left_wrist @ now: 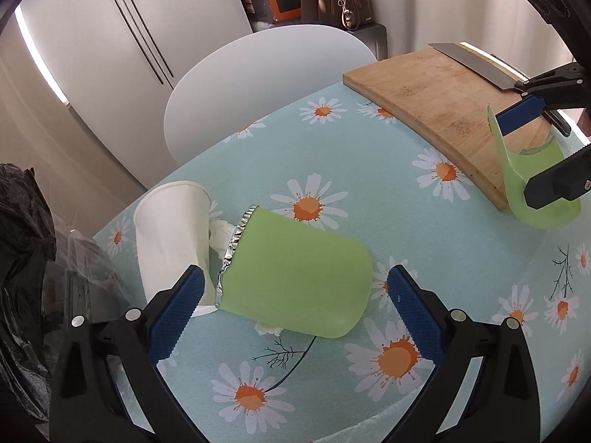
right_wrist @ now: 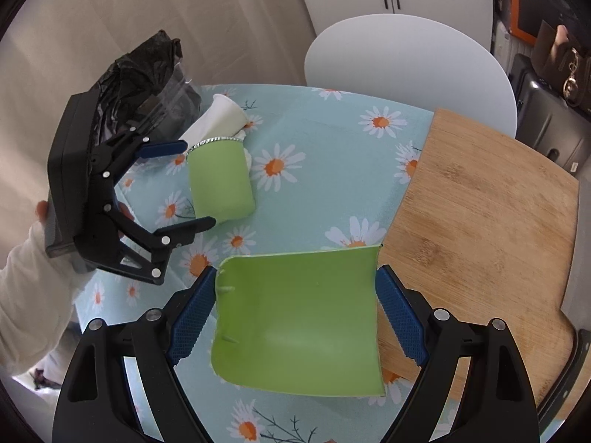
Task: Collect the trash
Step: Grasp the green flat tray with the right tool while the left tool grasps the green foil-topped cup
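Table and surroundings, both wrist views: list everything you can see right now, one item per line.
Green cup: 1, light green with foil rim, lying on its side mid-table.
White cup: 1, white, lying on its side behind the green cup, near the table's edge.
Green cup piece: 1, green, curved, at the board's near edge.
Cutting board: 1, wooden, on the table.
Knife: 1, steel blade, on the board's far side.
Trash bag: 1, black, at the table's edge.
Tablecloth: 1, light blue with daisies.
Chair: 1, white, behind the table.
Left gripper: open around the green cup.
Right gripper: open, flanking the green cup piece.
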The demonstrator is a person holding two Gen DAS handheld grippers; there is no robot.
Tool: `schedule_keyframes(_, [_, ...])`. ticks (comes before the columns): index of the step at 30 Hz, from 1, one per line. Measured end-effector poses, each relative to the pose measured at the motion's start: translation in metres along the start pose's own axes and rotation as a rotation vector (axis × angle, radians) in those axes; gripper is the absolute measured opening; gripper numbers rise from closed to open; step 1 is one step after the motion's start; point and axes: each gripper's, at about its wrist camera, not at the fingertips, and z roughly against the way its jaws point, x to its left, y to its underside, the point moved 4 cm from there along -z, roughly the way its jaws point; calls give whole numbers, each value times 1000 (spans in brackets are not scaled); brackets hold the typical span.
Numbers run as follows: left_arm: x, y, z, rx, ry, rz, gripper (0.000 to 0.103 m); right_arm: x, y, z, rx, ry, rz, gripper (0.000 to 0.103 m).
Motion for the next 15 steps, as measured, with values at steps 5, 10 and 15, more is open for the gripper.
schedule_keyframes(5, [-11, -8, -12, 8, -11, -90, 86, -7, 9, 2, -5, 20, -22, 81])
schedule_keyframes(10, [-13, -11, -12, 34, 32, -106, 85, -14, 15, 2, 5, 18, -53, 62])
schedule_keyframes(15, [-12, -7, 2, 31, 43, -77, 85, -11, 17, 0, 18, -1, -56, 55])
